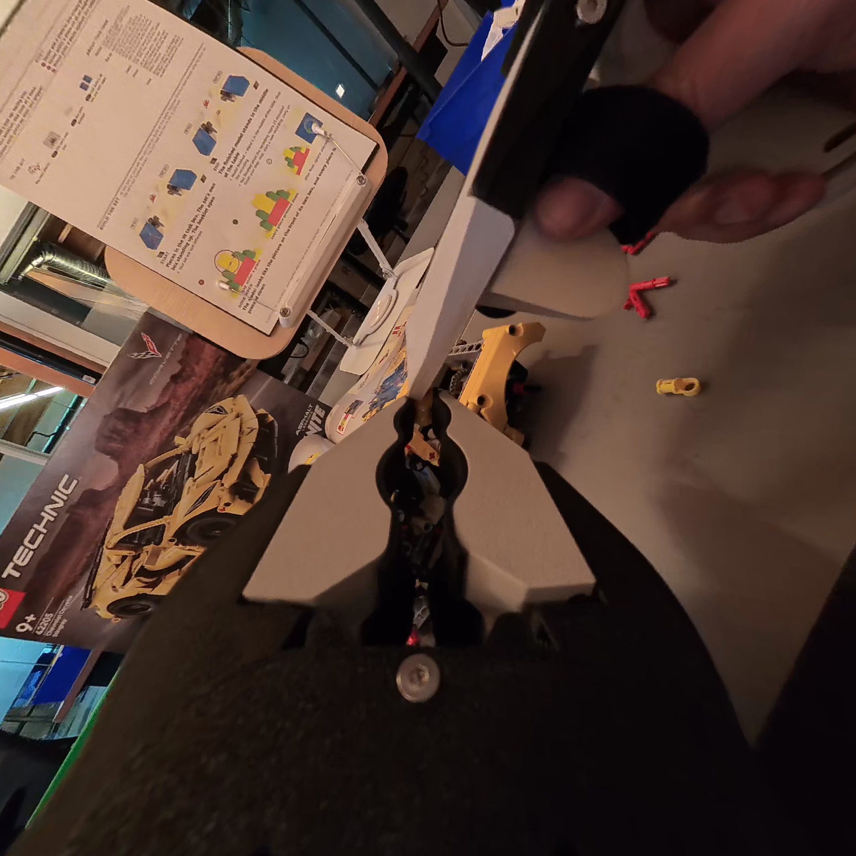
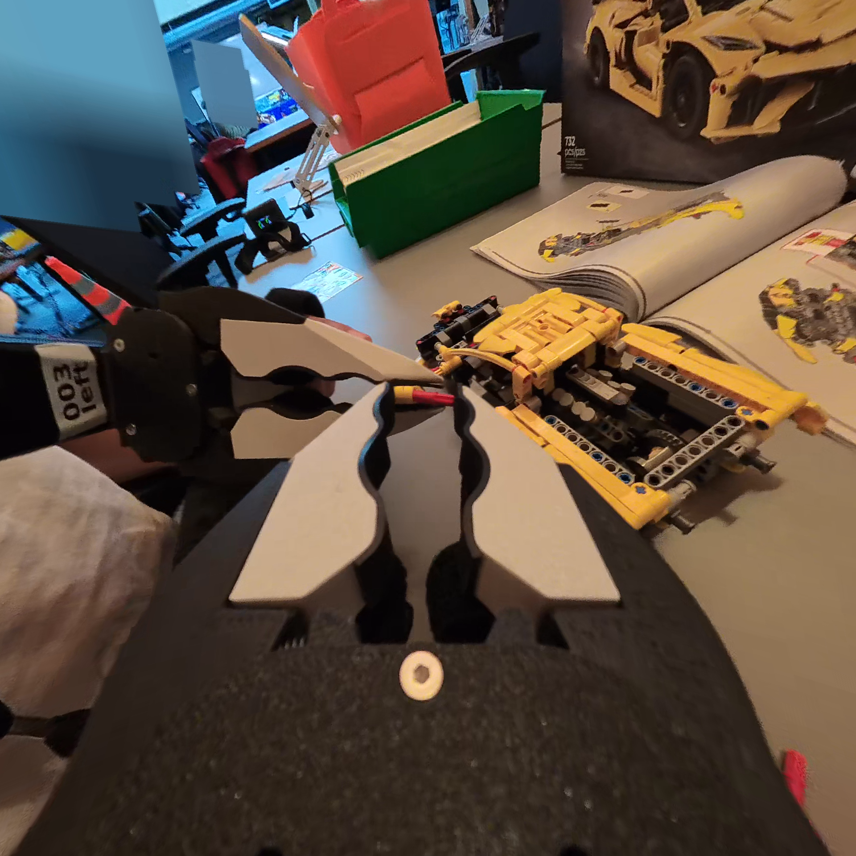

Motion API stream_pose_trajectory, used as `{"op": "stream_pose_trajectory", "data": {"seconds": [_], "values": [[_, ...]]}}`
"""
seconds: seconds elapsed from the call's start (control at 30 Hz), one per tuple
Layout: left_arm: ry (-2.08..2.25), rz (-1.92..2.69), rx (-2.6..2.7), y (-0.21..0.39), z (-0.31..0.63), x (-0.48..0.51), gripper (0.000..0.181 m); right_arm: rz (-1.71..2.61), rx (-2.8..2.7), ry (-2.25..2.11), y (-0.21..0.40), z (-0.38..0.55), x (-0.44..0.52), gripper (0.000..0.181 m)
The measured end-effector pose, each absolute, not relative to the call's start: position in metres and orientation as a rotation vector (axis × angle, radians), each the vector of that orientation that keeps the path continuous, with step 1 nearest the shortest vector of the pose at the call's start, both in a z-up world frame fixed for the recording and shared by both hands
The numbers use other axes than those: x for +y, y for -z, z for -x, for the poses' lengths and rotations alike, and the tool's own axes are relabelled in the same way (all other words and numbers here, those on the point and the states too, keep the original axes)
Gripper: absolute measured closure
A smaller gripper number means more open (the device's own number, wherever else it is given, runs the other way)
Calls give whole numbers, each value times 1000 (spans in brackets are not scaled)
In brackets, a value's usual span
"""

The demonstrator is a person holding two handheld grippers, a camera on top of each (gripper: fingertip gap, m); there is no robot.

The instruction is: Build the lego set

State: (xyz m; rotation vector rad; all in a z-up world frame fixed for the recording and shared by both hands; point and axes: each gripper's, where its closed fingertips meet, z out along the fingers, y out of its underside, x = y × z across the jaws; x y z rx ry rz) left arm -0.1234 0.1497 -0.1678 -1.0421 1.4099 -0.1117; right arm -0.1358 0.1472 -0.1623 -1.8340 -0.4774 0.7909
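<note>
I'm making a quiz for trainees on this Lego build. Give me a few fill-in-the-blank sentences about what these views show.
1. The right gripper holds a small yellow-and-____ pin piece at its fingertips.
2. The left gripper reaches toward the car model, which is mostly ____.
3. The storage bin behind the model is ____.
4. The open instruction booklet lies on the ____.

Missing words: red; yellow; green; table

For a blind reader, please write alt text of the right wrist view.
Two claws meet at a small red and yellow piece beside a half-built yellow car model on a grey table. An open instruction booklet lies behind it.
</note>
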Motion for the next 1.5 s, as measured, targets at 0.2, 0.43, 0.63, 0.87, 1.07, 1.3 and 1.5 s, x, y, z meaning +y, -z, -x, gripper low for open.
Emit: {"op": "stream_pose_trajectory", "data": {"seconds": [0.2, 0.43, 0.63, 0.87, 1.07, 1.3, 1.5], "values": [[123, 1009, 1413, 165, 122, 143, 176, 1790, -551, -968, 159, 142, 138, 161], [61, 1030, 1415, 169, 121, 150, 175, 1832, -555, -819, 163, 134, 149, 152], [62, 1039, 1424, 171, 120, 149, 176, 1843, -549, -787, 164, 135, 145, 159], [235, 1086, 1391, 170, 120, 147, 168, 1776, -403, -1188, 158, 128, 142, 160], [153, 1045, 1428, 178, 117, 146, 162, 1781, -462, -1132, 162, 127, 141, 160], [104, 1020, 1454, 183, 116, 146, 174, 1796, -509, -1084, 172, 132, 139, 159], [108, 1025, 1441, 180, 114, 149, 175, 1782, -474, -1102, 170, 130, 142, 159]]}}
